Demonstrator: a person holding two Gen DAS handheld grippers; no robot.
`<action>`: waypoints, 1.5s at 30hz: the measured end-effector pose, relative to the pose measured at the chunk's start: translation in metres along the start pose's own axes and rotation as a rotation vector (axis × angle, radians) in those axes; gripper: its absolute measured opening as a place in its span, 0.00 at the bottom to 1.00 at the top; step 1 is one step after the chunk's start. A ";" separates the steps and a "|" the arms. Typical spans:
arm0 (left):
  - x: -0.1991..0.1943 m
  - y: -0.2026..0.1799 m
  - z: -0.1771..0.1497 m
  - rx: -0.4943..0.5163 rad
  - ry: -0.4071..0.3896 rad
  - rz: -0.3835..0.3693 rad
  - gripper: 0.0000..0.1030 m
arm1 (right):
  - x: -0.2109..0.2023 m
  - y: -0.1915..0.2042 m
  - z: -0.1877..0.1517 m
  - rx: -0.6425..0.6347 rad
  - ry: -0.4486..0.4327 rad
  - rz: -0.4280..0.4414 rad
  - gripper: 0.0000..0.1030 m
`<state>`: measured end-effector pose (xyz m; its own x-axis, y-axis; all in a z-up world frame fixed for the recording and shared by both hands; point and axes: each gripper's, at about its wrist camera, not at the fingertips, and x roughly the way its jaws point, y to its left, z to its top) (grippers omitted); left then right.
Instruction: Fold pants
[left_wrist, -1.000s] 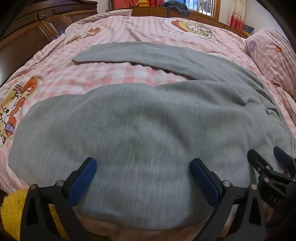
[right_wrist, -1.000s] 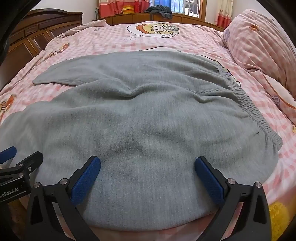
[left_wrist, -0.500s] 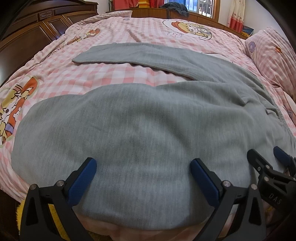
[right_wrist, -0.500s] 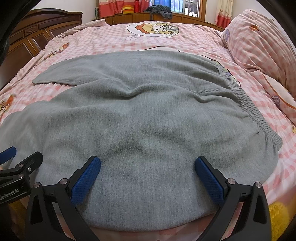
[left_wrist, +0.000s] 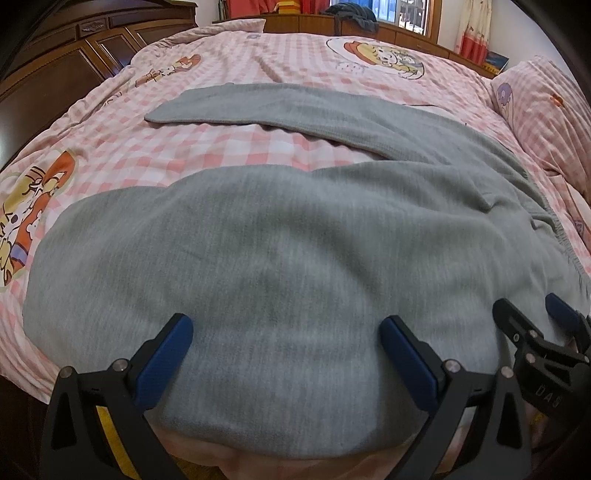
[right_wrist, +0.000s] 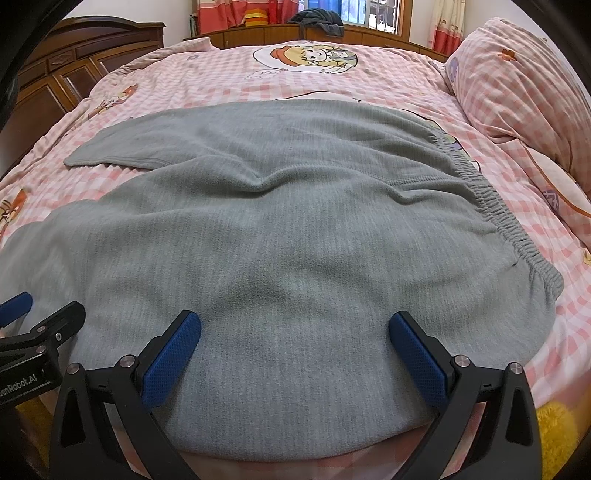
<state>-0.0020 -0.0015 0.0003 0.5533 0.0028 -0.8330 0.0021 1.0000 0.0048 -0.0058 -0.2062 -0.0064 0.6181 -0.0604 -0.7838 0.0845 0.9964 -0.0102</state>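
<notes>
Grey pants (right_wrist: 295, 229) — near hem hidden by bed edge.

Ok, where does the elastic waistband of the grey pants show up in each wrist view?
Left wrist: the waistband runs down the far right edge, mostly foreshortened, above the right tool.
Right wrist: the waistband sweeps along the right side, from upper centre-right to the pants' near corner.
Shared landmark: the round cartoon print on the pink checked bedcover beyond the pants.

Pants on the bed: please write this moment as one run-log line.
stage: pre-grasp | pants: spread flat, unfolded | left gripper: open, near edge | right gripper: open, near edge
</notes>
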 end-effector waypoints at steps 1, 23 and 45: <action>0.000 0.000 0.000 0.001 0.002 0.000 1.00 | 0.000 0.000 0.000 0.000 0.000 0.000 1.00; 0.000 -0.002 0.002 0.005 0.014 0.001 1.00 | 0.003 0.002 0.000 0.004 0.009 -0.015 1.00; -0.007 0.000 0.010 0.037 0.036 -0.019 0.99 | -0.013 -0.001 0.010 -0.042 0.021 0.020 1.00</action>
<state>0.0022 -0.0013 0.0117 0.5229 -0.0158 -0.8523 0.0439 0.9990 0.0084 -0.0060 -0.2068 0.0106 0.6025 -0.0399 -0.7971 0.0391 0.9990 -0.0205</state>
